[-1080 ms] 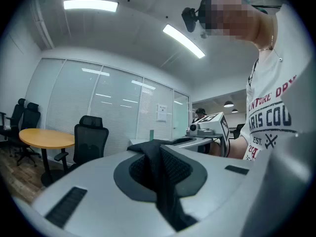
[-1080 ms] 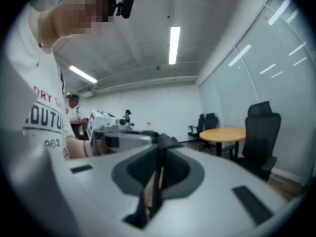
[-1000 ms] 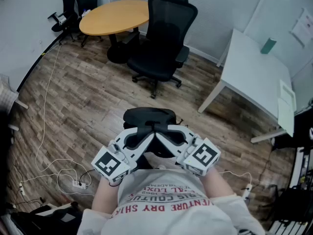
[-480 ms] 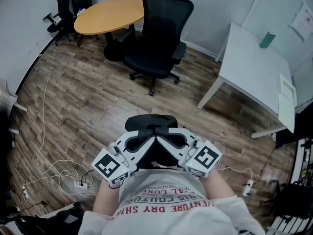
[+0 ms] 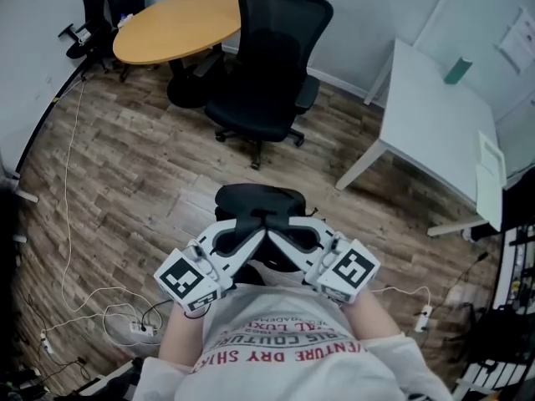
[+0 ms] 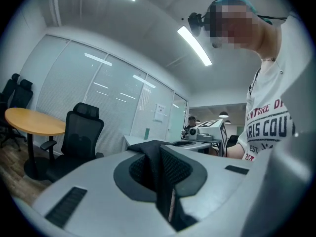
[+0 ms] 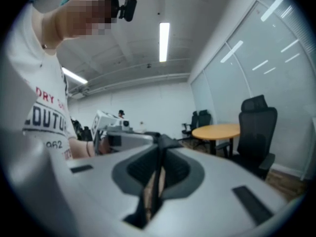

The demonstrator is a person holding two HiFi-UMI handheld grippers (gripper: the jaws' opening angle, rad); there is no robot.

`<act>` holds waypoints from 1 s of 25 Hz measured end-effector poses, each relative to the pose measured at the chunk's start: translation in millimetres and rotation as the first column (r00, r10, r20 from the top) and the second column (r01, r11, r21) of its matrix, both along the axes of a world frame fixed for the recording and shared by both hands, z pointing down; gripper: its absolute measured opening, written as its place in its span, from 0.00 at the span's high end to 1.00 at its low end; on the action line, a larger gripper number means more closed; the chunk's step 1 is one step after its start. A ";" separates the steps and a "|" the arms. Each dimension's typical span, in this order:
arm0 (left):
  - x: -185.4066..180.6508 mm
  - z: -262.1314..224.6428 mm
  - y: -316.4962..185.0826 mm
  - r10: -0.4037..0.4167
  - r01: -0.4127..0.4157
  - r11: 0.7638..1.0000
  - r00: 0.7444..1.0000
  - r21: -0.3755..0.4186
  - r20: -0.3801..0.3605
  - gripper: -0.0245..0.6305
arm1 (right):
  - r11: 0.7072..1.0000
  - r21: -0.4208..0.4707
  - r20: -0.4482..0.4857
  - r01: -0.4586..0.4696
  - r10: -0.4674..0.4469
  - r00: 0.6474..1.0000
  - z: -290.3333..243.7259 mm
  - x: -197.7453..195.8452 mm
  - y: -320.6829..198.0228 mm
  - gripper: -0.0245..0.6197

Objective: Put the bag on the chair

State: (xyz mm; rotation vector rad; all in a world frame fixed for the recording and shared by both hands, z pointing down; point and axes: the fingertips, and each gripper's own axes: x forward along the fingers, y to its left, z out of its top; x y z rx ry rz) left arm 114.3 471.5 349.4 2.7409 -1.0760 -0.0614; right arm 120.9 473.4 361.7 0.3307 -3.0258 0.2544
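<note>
A black bag (image 5: 257, 200) hangs in front of the person's body, held from above by both grippers. My left gripper (image 5: 254, 225) and right gripper (image 5: 279, 225) meet tip to tip over it, each shut on the bag's black strap. The strap (image 6: 159, 179) runs between the left jaws, and a strap (image 7: 156, 179) is pinched in the right jaws. The black office chair (image 5: 269, 73) stands farther ahead on the wood floor, seat empty. It also appears as the chair (image 6: 79, 138) and the chair (image 7: 256, 132) in the gripper views.
A round wooden table (image 5: 177, 25) stands behind the chair, with more black chairs (image 5: 104, 2) at far left. A white desk (image 5: 435, 111) is on the right. Cables and a power strip (image 5: 138, 328) lie on the floor at lower left.
The person has stepped forward with the bag. The floor cables have slid toward the bottom of the view. Both grippers keep the same hold.
</note>
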 end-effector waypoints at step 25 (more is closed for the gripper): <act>-159.5 9.5 -227.4 0.000 0.002 1.000 0.998 -0.023 0.070 0.89 | 0.997 -0.079 0.007 -0.022 0.023 1.000 9.8 -161.0 -227.1 0.89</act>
